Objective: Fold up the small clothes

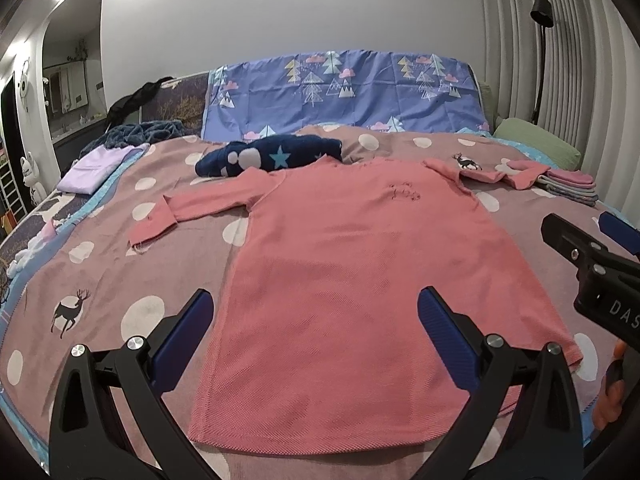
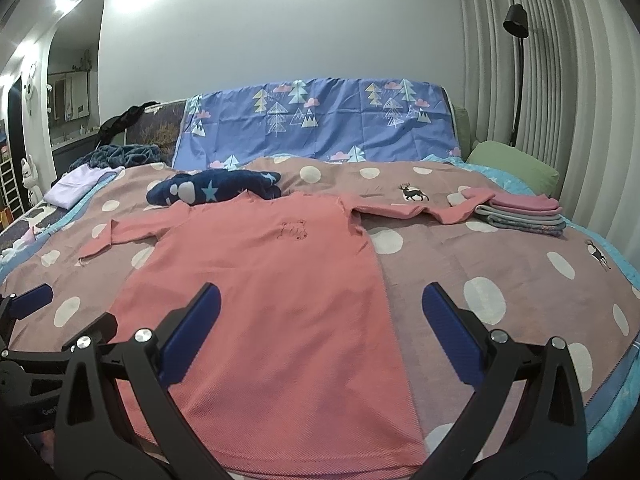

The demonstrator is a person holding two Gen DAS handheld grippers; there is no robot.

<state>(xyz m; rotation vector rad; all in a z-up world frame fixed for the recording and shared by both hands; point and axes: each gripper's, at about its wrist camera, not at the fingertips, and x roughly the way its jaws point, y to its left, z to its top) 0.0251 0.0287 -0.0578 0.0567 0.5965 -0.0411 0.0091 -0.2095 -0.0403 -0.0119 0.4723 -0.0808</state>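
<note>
left gripper (image 1: 314, 304) released | right gripper (image 2: 320, 300) released | pink waffle-knit shirt (image 1: 340, 280) flat on dotted bedspread (image 1: 100, 272)

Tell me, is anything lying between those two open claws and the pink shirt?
Nothing visible. The pink shirt lies flat on the bedspread, with the left gripper and right gripper open just above its hem. The navy blanket sits beyond the collar, out of the way.

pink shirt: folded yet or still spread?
Spread. The pink long-sleeved shirt lies flat on the bedspread, both sleeves stretched outward, hem nearest the open left gripper and right gripper.
</note>
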